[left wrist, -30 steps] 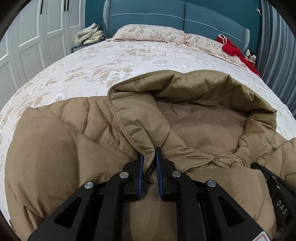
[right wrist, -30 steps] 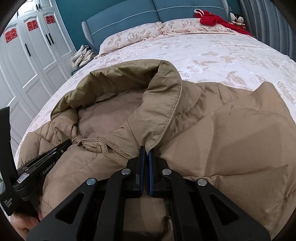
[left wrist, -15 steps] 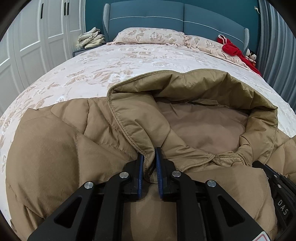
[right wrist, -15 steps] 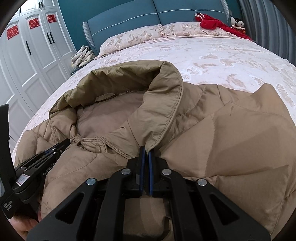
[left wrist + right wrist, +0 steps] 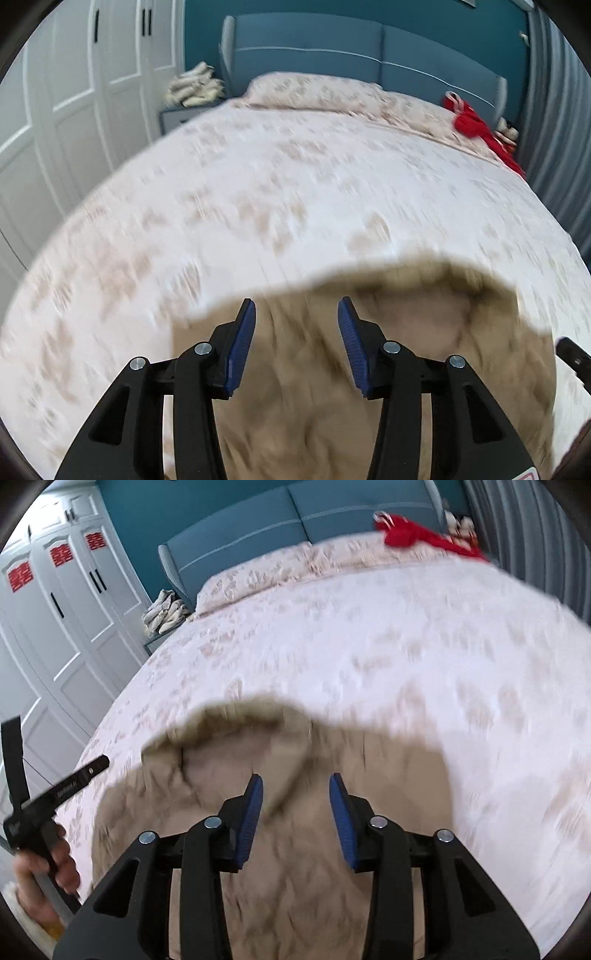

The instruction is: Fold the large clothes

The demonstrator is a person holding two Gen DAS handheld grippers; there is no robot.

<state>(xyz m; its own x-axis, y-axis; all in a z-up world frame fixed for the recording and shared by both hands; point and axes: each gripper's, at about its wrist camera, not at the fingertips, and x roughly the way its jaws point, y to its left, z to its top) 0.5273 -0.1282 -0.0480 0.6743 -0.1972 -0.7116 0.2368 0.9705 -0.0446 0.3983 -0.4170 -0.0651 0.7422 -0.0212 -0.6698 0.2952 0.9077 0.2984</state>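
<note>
One bed (image 5: 295, 206) is filling both views, its floral cover lying under one tan jacket (image 5: 332, 387) that is resting at the near edge, hood facing the headboard. One white wardrobe (image 5: 55, 627) is standing to the left. Two pillows (image 5: 314, 92) are lying at the head, one red garment (image 5: 476, 125) beside them. Two grippers are hovering above the jacket: left gripper (image 5: 296, 339) and right gripper (image 5: 295, 812), each spread wide, gripping nothing. Both views are blurring.

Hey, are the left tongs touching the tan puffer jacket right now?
Apart. The left wrist view shows the left tongs open, with the blurred tan puffer jacket lying on the bed below and no fabric between the blue pads.
</note>
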